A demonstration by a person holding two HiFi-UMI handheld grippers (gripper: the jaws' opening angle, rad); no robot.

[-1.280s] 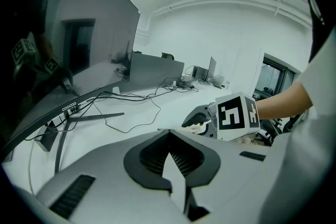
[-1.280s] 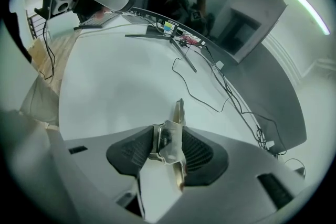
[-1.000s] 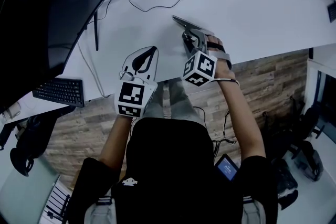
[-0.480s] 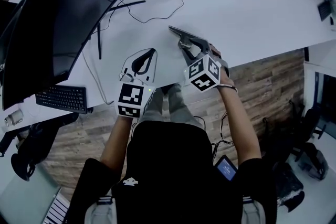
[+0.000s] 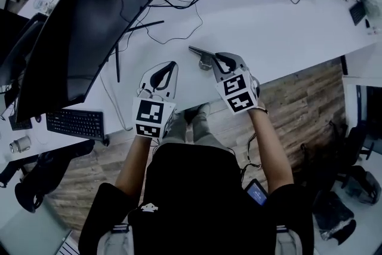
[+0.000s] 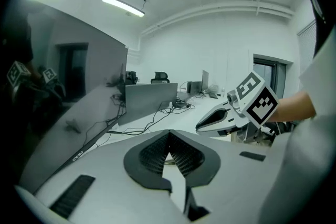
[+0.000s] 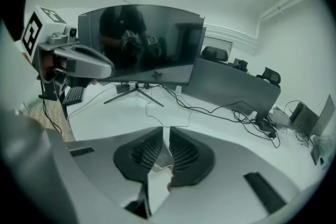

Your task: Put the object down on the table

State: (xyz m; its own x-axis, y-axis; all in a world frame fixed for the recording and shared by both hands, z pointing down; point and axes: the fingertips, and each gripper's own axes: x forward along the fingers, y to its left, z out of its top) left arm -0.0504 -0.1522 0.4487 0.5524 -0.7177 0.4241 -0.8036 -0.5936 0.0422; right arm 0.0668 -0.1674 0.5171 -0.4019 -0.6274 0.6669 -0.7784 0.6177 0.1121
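Above the table (image 5: 286, 27), right gripper (image 5: 222, 60) jaws have just narrowed, empty, object (image 5: 200, 52) released; left gripper (image 5: 170, 67) jaws together.

I'm getting a cool, dim head view. Light comes from ceiling strips (image 6: 123, 6), clipped white in both gripper views. The white table (image 5: 310, 21) is bright with soft shadows; the monitor (image 7: 142, 42) mirrors the room. Heavy fisheye, with black vignetted corners.
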